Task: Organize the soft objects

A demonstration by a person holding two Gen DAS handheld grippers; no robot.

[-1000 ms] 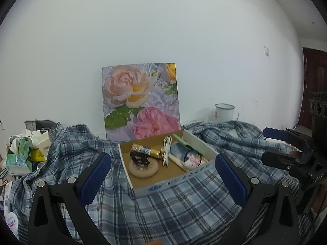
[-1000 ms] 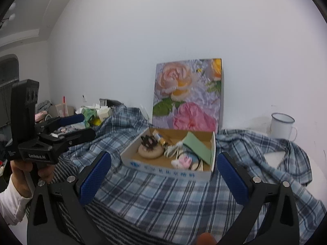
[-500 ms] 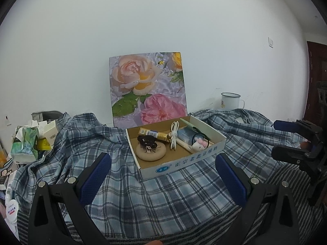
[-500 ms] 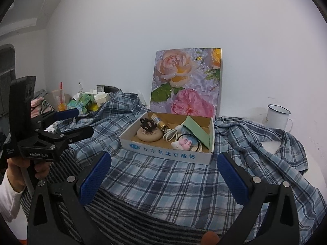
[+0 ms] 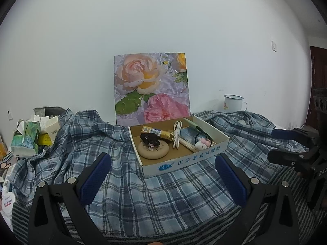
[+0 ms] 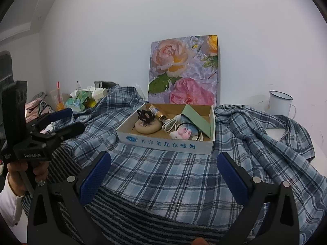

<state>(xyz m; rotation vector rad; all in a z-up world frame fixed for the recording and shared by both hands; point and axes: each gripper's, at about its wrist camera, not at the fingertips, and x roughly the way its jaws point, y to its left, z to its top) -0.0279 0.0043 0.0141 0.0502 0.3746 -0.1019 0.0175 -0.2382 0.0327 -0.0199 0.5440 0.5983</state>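
Note:
A blue plaid shirt (image 5: 114,179) lies spread over a striped cloth (image 6: 126,214); it also shows in the right wrist view (image 6: 163,173). A shallow cardboard box (image 5: 184,161) sits on the shirt, also in the right wrist view (image 6: 165,143). It holds a beige round pad (image 5: 153,152) with a black hair clip, a gold tube, a white cable and a pink plush toy (image 6: 183,133). My left gripper (image 5: 163,175) is open and empty in front of the box. My right gripper (image 6: 163,173) is open and empty, also short of the box.
A flower picture (image 5: 152,87) leans on the white wall behind the box. A white enamel mug (image 6: 279,103) stands at the back right. Tissue packs and cartons (image 5: 26,138) crowd the left edge. Each gripper appears in the other's view: right (image 5: 294,149), left (image 6: 59,124).
Both cameras have risen and pulled back a little, so the box now sits farther from the fingers and more striped cloth shows. Both grippers stayed open.

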